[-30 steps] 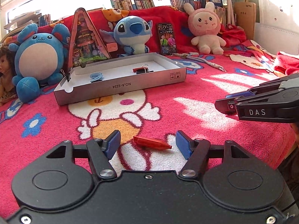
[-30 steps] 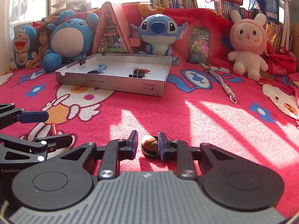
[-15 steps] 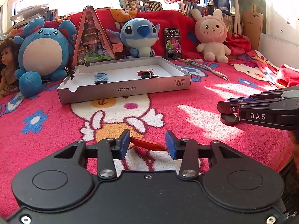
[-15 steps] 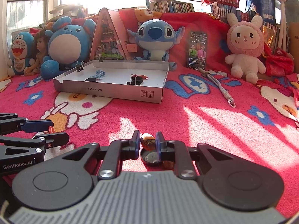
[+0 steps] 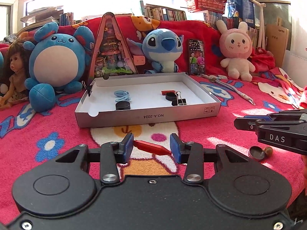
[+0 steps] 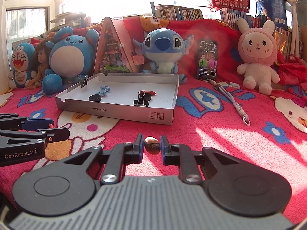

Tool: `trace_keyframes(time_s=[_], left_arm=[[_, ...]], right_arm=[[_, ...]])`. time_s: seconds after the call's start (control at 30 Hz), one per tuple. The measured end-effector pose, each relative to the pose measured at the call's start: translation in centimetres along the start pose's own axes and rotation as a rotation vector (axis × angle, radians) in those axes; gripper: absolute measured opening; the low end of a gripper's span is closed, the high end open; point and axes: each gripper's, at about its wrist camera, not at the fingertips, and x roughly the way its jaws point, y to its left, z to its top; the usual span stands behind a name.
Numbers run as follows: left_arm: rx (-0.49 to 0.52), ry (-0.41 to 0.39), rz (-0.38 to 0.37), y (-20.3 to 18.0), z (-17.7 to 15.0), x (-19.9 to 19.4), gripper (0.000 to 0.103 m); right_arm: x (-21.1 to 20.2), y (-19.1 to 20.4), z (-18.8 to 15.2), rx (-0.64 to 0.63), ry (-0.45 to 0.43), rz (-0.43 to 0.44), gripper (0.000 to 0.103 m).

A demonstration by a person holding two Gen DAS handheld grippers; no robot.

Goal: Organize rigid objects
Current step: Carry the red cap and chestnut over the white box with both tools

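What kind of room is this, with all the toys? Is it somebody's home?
Most likely a bedroom or child's room at home. A red cartoon-print blanket covers what looks like a bed, plush toys such as the blue Stitch doll and pink bunny line the back, and packed bookshelves stand behind them.

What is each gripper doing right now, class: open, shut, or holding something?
Left gripper: shut on the red crayon, held crosswise.
Right gripper: shut on the brown nut.

Black left claw [image 5: 151, 147] and grey-ribbed right claw [image 6: 152, 147] both carry blue pads and silver screws.
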Motion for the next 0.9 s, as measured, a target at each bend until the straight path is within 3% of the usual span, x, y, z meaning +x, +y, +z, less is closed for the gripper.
trace_keyframes(time_s=[0.57, 0.9], left_arm=[[-0.047, 0.002, 0.036, 2.4, 4.1, 4.0, 0.04], [-0.076, 0.022, 0.029, 4.6, 9.8, 9.4, 0.04]], right_arm=[[3.7, -0.5, 3.4, 0.067, 0.008, 0.019, 0.023], [7.6, -2.2, 8.2, 0.137, 0.022, 0.056, 0.023]])
